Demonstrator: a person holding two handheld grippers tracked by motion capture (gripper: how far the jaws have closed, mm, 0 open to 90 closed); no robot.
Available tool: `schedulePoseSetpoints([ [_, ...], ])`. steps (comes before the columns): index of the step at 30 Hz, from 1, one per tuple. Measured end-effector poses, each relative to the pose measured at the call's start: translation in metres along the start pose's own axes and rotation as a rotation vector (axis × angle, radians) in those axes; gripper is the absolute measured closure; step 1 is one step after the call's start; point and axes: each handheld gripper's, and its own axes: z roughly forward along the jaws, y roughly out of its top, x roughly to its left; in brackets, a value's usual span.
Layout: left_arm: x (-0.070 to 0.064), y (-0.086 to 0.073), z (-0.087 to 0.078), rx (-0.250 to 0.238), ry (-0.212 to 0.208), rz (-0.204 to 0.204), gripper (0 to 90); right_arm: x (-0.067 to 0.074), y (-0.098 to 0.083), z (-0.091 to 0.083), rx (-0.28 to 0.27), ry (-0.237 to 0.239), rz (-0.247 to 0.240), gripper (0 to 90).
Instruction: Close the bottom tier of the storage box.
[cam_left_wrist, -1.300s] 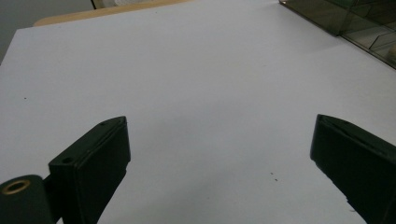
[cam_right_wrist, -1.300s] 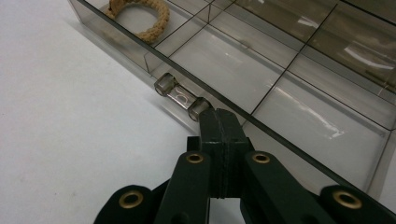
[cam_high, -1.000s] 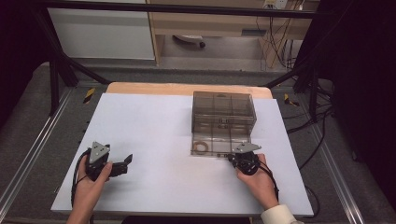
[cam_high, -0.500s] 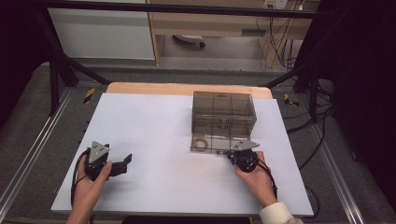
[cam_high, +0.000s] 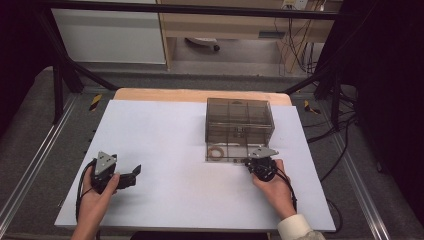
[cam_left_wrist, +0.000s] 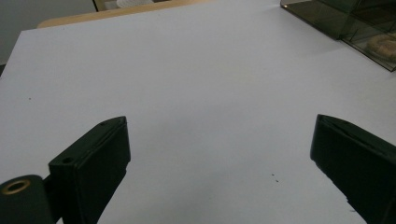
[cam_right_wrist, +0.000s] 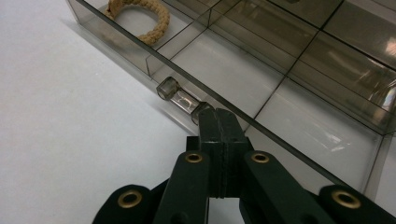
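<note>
At the near edge of the smoky clear plastic drawer box (cam_high: 240, 125), the small clear cylindrical drawer handle (cam_right_wrist: 180, 99) is met by the right gripper (cam_right_wrist: 219, 122).

The right gripper's jaws are seen pressed flat together in the right gripper view, their tips touching the right end of the handle; whether the handle is actually pinched cannot be told. The shallow clear drawer (cam_right_wrist: 261, 70) is pulled out toward the near side, and a tan braided cord ring (cam_right_wrist: 140, 18) is seen lying in its left compartment. In the high view the right gripper (cam_high: 262, 164) is placed at the drawer's near right corner, on the white table sheet (cam_high: 165, 130). Well apart, at the near left of the sheet, the left gripper (cam_high: 131, 173) is held with its jaws spread wide and nothing between them.
</note>
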Motion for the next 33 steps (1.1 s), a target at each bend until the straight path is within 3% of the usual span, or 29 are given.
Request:
schedulePoseSetpoints([
  [33, 0.0022, -0.0016, 0.0016, 0.008, 0.003, -0.016, 4.7, -0.0082, 0.0027, 0.0076, -0.006, -0.001, 0.001, 90.0],
])
